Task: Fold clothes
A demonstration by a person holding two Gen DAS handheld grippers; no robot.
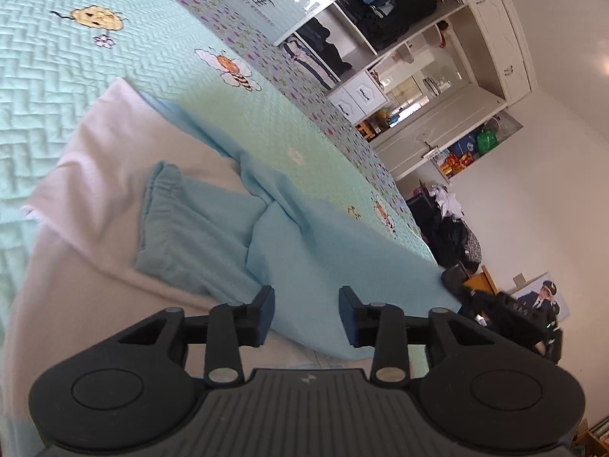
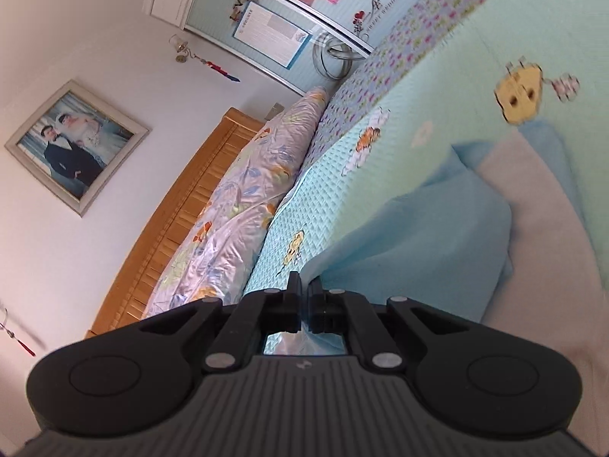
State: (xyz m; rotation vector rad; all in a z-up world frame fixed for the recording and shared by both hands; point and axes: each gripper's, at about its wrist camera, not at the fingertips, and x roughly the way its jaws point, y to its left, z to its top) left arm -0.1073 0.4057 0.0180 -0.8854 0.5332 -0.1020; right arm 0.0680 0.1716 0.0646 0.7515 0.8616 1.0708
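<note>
I am holding the left hand-held gripper (image 1: 306, 314) parted over the blue garment (image 1: 289, 236); the right hand-held gripper (image 2: 304, 297) is pinching that garment's edge.

The blue garment (image 1: 228, 228) lies on the pink cloth (image 1: 76, 266), which is spread over the quilted bedspread (image 1: 57, 76). In the left wrist view the left gripper (image 1: 306, 314) hangs just above the garment's near edge; the wardrobe (image 1: 418, 76) stands beyond the bed, to the right. In the right wrist view the right gripper (image 2: 304, 297) meets the garment's (image 2: 418, 236) corner (fabric between its pads), with the rolled duvet (image 2: 236, 209) and headboard (image 2: 171, 228) to its left.
</note>
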